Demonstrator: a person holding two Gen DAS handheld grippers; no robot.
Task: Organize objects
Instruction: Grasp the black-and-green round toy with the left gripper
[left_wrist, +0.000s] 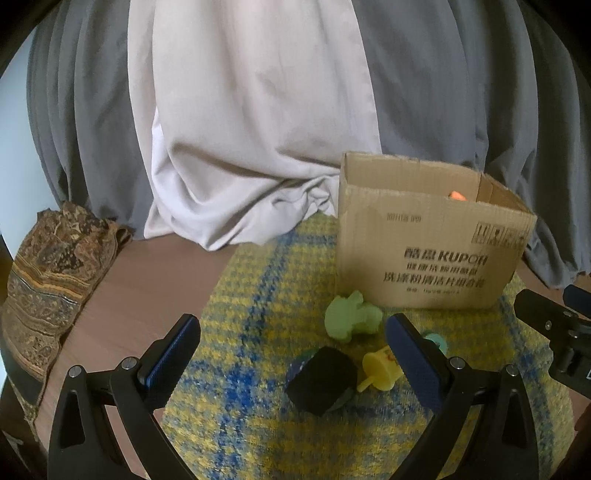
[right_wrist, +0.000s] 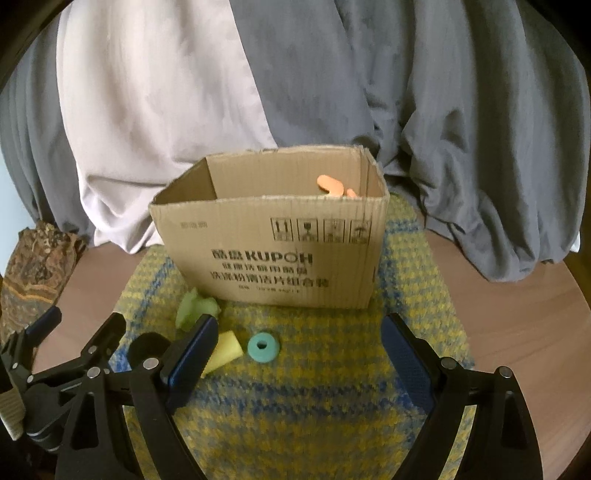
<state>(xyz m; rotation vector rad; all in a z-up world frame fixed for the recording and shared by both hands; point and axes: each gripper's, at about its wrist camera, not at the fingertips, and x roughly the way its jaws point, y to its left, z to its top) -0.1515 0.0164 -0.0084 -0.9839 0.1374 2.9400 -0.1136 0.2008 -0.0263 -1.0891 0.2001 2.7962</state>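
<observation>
Black block: lay on yellow-blue mat, between spread, empty left gripper fingers; right gripper likewise agape; cardboard box beyond

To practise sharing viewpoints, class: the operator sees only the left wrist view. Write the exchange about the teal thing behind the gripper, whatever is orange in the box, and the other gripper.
Operator: What is the teal thing behind my left gripper?
Observer: A ring with a centre hole, lying flat on the checked cloth.
Operator: What is orange in the box?
Observer: Orange pieces in its far right corner.
Operator: And the right gripper?
Observer: Open, holding nothing.
</observation>
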